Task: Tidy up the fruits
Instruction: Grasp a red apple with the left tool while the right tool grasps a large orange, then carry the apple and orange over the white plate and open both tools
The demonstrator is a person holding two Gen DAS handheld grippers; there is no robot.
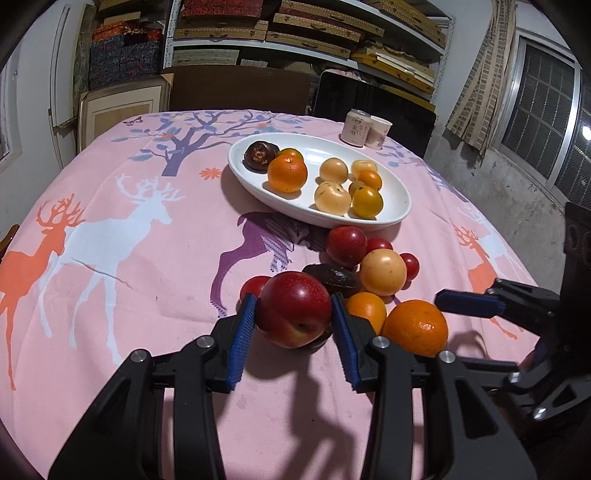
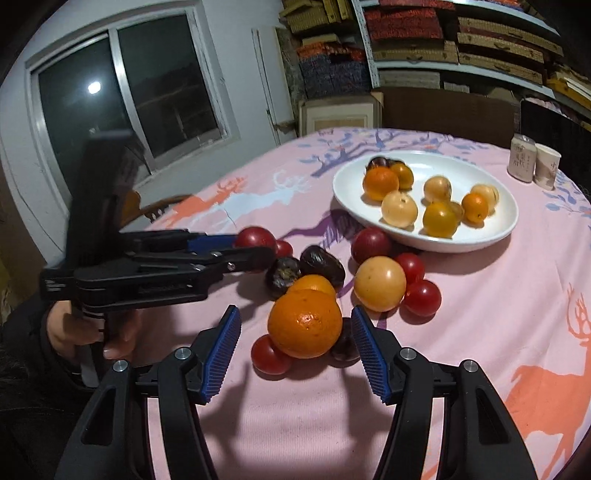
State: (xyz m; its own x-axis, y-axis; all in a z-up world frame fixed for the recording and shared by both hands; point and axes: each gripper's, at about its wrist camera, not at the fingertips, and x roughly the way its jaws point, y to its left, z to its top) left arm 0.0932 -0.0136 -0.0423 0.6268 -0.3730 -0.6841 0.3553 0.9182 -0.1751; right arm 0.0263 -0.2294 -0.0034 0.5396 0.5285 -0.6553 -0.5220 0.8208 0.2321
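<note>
Dark fruit (image 1: 320,341) mostly hidden under red apple (image 1: 294,309); another dark fruit (image 2: 343,349) half behind orange (image 2: 304,324); cup (image 2: 547,167) print too small to read

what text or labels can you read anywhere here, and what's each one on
Can: dark printed characters down its front, too small and blurred to read.
Paper cup: a few printed characters, also too blurred to read.
Stacked boxes on the shelves: no readable text.
Nothing else bears writing.

Both wrist views: close, angled down over counter (image 1: 147,258); shared: fruit pile (image 1: 382,271), white dish (image 2: 424,236).
</note>
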